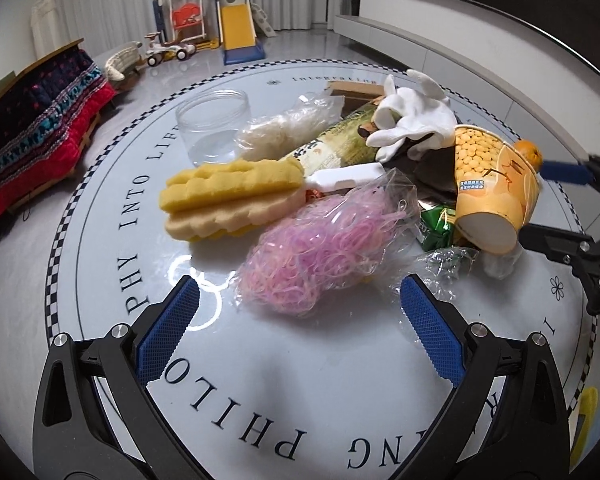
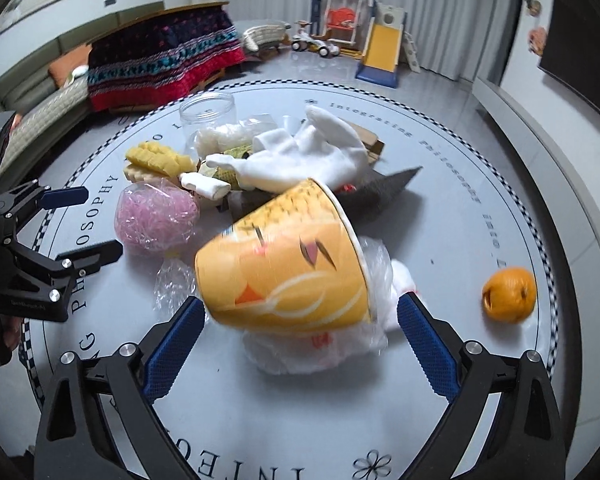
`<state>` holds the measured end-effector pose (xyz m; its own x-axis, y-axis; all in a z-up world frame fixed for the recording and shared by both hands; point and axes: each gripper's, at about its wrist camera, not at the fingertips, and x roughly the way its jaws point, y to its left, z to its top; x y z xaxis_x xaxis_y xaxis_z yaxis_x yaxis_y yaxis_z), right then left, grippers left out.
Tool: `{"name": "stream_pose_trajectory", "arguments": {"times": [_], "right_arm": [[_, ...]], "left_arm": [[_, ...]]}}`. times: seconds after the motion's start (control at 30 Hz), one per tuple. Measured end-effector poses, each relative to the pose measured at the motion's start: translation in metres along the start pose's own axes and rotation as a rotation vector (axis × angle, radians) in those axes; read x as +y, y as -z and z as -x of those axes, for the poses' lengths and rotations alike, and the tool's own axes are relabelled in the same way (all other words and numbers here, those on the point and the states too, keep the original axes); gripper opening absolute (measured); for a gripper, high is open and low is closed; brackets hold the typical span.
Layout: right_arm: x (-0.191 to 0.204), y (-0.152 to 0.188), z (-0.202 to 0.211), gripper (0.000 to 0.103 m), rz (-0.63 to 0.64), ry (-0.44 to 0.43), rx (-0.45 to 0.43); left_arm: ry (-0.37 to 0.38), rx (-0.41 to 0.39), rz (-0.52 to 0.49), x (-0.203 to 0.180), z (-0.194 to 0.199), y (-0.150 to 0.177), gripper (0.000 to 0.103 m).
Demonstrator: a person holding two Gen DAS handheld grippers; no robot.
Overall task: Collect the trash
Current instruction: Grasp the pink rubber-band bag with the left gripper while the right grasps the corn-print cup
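Observation:
A pile of trash lies on the round white table (image 1: pixel 300 380). A yellow paper cup (image 1: pixel 494 184) lies on its side; in the right wrist view it (image 2: pixel 284 264) rests on crumpled plastic (image 2: pixel 340 344) just in front of my open right gripper (image 2: pixel 300 332). My left gripper (image 1: pixel 300 316) is open, just short of a clear bag of pink strands (image 1: pixel 320 248). A yellow sponge brush (image 1: pixel 236 196), white gloves (image 1: pixel 412 120) and a green wrapper (image 1: pixel 436 224) lie in the pile.
A clear plastic jar (image 1: pixel 212 124) stands at the far left of the pile. An orange (image 2: pixel 508 294) sits alone at the right of the table. A sofa with a patterned blanket (image 2: pixel 164 60) and children's toys (image 2: pixel 356 36) stand beyond the table.

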<state>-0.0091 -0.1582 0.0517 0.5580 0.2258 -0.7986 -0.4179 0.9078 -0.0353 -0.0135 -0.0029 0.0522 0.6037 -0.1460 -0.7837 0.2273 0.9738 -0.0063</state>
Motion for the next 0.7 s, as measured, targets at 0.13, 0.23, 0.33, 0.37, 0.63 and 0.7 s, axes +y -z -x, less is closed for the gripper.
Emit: {"name": "stream_pose_trajectory", "arguments": {"times": [0.13, 0.23, 0.33, 0.37, 0.63, 0.7], "right_arm": [[0.011, -0.02, -0.009, 0.097, 0.099, -0.06, 0.018], [0.017, -0.03, -0.012, 0.096, 0.148, -0.075, 0.036], [0.019, -0.03, -0.016, 0.091, 0.119, -0.106, 0.072], [0.017, -0.028, -0.016, 0.091, 0.097, -0.113, 0.074], [-0.003, -0.008, -0.008, 0.091, -0.023, -0.178, 0.109], [-0.002, -0.004, -0.004, 0.091, -0.018, -0.186, 0.11]], "left_arm": [[0.037, 0.03, 0.019, 0.001, -0.013, -0.007, 0.097], [0.072, 0.053, 0.027, -0.001, -0.023, -0.011, 0.097], [0.075, 0.066, 0.018, -0.004, -0.031, -0.014, 0.097], [0.079, 0.063, 0.018, -0.005, -0.032, -0.015, 0.097], [0.104, 0.043, -0.014, -0.011, -0.037, -0.025, 0.071], [0.124, 0.038, -0.003, -0.009, -0.036, -0.026, 0.063]]}}
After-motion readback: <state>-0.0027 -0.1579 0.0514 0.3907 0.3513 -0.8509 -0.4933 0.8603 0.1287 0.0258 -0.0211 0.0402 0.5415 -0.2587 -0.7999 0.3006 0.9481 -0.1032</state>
